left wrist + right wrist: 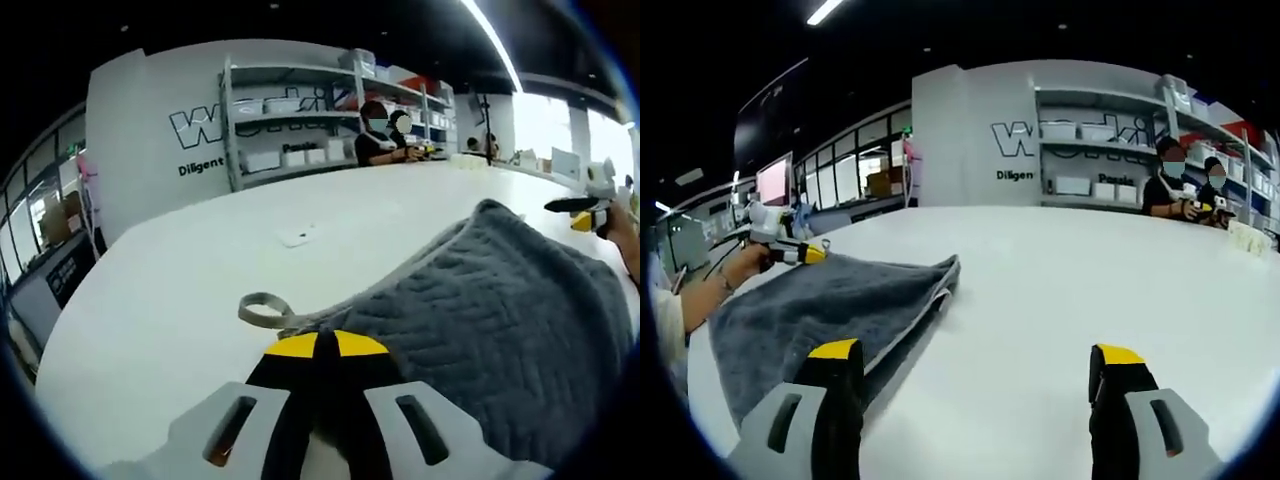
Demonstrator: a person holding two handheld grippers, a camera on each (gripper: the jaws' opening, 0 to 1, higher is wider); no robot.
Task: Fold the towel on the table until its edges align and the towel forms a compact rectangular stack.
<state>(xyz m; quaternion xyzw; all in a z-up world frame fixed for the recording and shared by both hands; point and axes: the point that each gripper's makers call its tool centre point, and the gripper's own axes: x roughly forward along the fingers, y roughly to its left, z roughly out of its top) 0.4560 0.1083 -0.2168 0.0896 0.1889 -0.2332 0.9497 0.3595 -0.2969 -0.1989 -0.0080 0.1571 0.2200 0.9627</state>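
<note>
2 yellow-tipped jaws of left gripper (318,345) hide pinched towel (500,310) corner.

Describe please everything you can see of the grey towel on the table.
The towel is dark grey, with a woven zigzag pattern and a paler hem, and looks thick and soft. It lies on the white table folded over at least once, its layered edges showing at one corner. A small light hanging loop sticks out at another corner. The left gripper, jaws together, pinches the towel just beside that loop. The right gripper stands open at the towel's edge, one jaw over the cloth.
</note>
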